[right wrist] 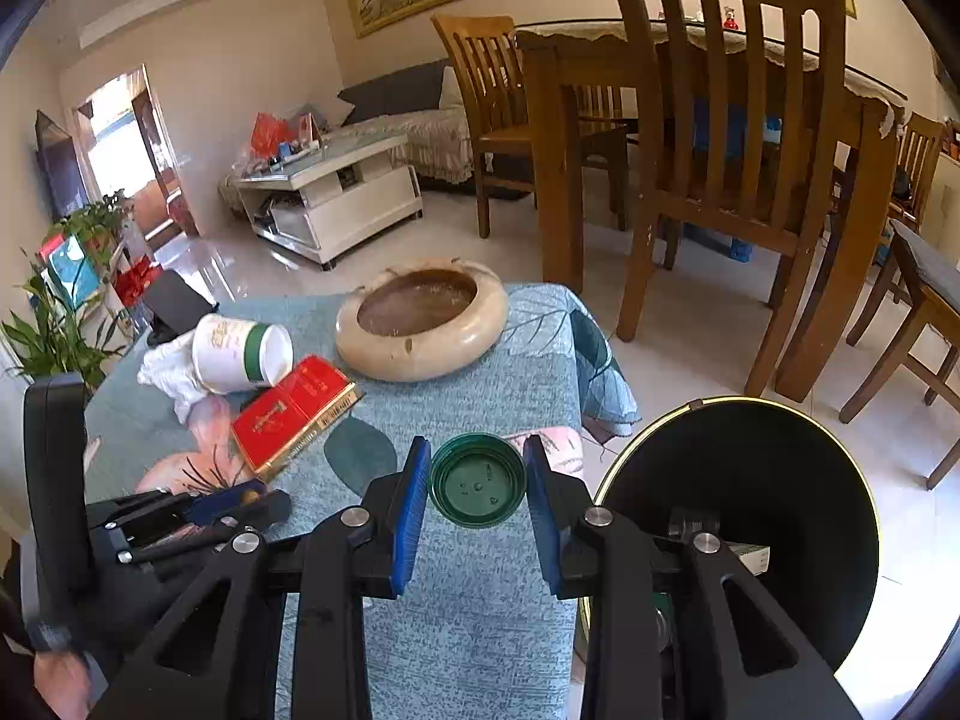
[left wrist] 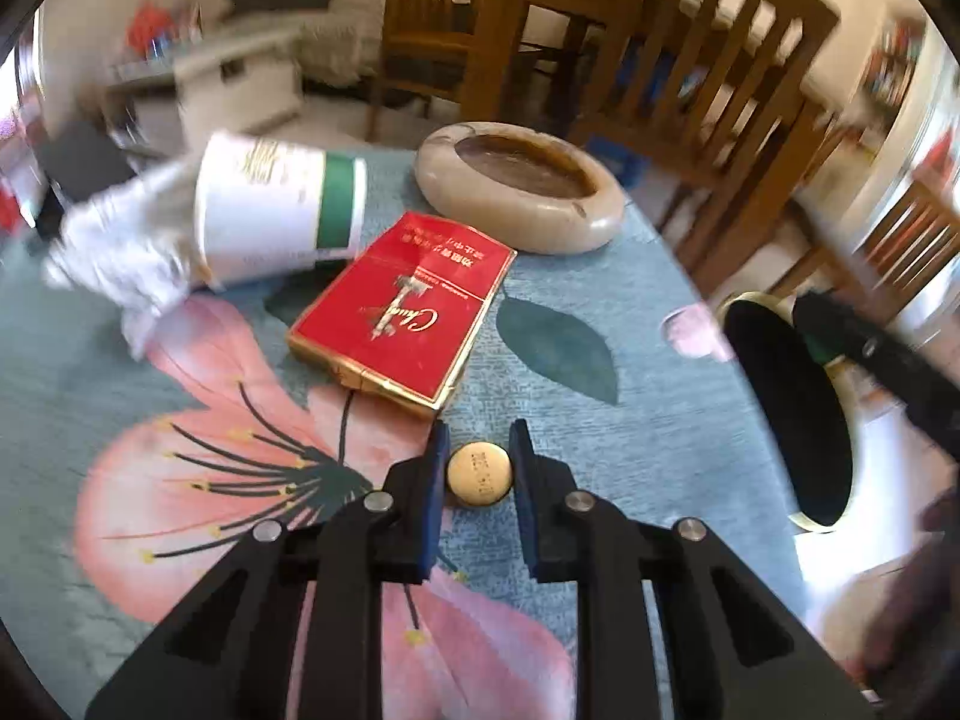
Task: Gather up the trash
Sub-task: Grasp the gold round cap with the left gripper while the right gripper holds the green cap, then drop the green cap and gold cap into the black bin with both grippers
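Covering the small table is a blue-green cloth [left wrist: 600,450] with big pink flowers, and wooden chairs [right wrist: 732,180] stand behind it on a pale tiled floor.

The left gripper [left wrist: 479,456] is low over the cloth. Its blue pads stand on both sides of a small gold bottle cap [left wrist: 480,474]; they are very near it, but I cannot tell if they press it. The right gripper [right wrist: 478,474] has its two blue pads tight against the rim of a green plastic lid [right wrist: 478,487], which it holds near the table's right edge. Just right of this, beside the table, stands a black trash bin [right wrist: 750,510] with a gold rim.

Just beyond the bottle cap lies a red cigarette pack [left wrist: 402,312] with gold edges, flat on the cloth. Behind it a white paper cup [left wrist: 276,210] with a green band lies on its side, with crumpled white tissue [left wrist: 126,252] at its mouth. A round beige ashtray [left wrist: 522,192] sits at the far side of the table.
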A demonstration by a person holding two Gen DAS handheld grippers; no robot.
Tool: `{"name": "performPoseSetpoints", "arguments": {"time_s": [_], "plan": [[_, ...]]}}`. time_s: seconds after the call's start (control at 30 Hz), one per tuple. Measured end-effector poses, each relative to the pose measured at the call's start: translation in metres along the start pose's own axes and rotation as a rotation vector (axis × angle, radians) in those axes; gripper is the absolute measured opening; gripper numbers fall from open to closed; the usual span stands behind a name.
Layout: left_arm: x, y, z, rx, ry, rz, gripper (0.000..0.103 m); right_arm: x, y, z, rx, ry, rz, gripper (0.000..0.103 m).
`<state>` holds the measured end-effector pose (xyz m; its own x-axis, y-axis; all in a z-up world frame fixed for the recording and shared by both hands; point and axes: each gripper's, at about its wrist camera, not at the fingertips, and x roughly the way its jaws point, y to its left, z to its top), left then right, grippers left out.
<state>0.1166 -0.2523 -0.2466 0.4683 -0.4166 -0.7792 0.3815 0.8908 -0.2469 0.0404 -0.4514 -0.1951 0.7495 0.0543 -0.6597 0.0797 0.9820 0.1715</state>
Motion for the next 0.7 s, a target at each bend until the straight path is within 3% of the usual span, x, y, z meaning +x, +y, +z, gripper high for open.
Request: {"name": "performPoseSetpoints", "arguments": {"time_s": [0.33, 0.7], "plan": [[-0.025, 0.009, -0.017, 0.120, -0.057, -0.038, 0.021, -0.021, -0.033, 0.003, 0.091, -0.045, -0.020, 0.032], [-0.047, -0.048, -0.015, 0.257, -0.099, -0.111, 0.021, -0.031, -0.130, -0.021, 0.324, 0.000, -0.178, 0.033]]}}
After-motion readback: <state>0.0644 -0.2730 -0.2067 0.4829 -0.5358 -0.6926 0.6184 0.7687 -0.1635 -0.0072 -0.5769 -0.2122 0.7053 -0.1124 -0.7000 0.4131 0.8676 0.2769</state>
